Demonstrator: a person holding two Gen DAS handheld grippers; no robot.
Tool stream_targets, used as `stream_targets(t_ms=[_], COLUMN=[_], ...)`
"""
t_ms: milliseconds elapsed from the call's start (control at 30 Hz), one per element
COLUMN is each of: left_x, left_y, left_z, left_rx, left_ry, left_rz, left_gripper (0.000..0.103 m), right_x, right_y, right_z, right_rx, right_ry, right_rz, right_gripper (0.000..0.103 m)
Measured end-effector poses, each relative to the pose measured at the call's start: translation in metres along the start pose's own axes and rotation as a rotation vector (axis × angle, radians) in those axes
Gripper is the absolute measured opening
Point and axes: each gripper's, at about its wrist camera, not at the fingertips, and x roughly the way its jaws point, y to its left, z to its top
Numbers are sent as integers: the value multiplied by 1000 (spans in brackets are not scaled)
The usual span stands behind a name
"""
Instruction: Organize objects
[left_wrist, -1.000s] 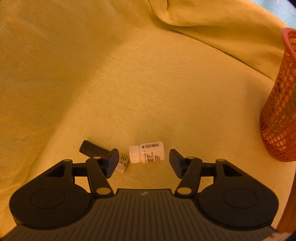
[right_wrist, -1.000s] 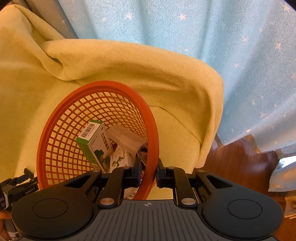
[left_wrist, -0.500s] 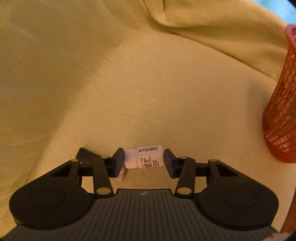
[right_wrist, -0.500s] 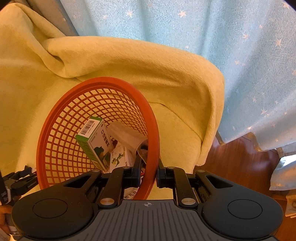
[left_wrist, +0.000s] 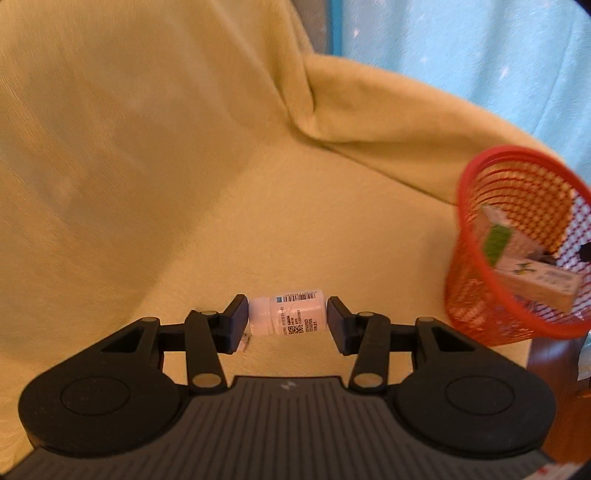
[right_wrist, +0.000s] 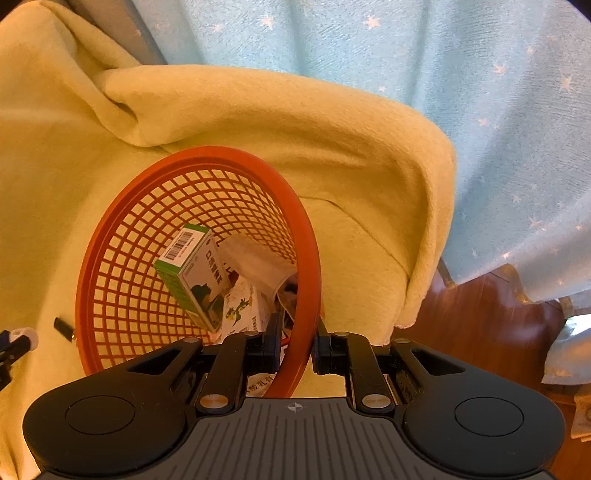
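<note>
The left hand-held gripper (left_wrist: 287, 320) is clamped on a small white pill bottle (left_wrist: 288, 317), one finger pad against the cap end on the left and the other against the bottle's base on the right. The bottle lies sideways between the pads, its barcode label facing up, and appears lifted clear of the yellow blanket (left_wrist: 184, 166) that covers the seat below. The gripper points forward and slightly down over the blanket. A small pale object (left_wrist: 243, 341) shows just below the left finger; what it is cannot be made out.

To the far right stands the red mesh basket (left_wrist: 480, 306), tipped so its mouth faces the left gripper. Inside it are a green-and-white box (right_wrist: 192, 269) leaning on end and a white carton (right_wrist: 243, 310) beneath it.

The right hand-held gripper (right_wrist: 297, 347) is closed on the basket's near rim, one finger inside the basket and one outside, holding it tilted. In the right wrist view a small black object (right_wrist: 63, 328) lies on the blanket just left of the basket. A pale blue star-print curtain (right_wrist: 406, 74) hangs behind, and wooden floor (right_wrist: 480, 321) shows at the right.
</note>
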Motion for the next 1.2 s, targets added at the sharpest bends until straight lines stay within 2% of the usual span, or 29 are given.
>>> stream_targets(t_ms=[200, 400, 767, 1200], left_x=[-47, -64, -59, -51], left_y=[-43, -70, -109, -119], left_z=[11, 22, 43, 48], left_rx=[-13, -8, 61, 82], left_ry=[-36, -51, -57, -32], left_rz=[15, 12, -83, -114], left_gripper=[42, 42, 42, 42], right_x=[3, 6, 8, 8], right_y=[-2, -1, 7, 10], right_z=[4, 8, 15, 15], right_rx=[-61, -129, -160, -153], right_ry=[23, 40, 33, 32], right_rz=[36, 48, 34, 18], right_gripper=[13, 14, 14, 14])
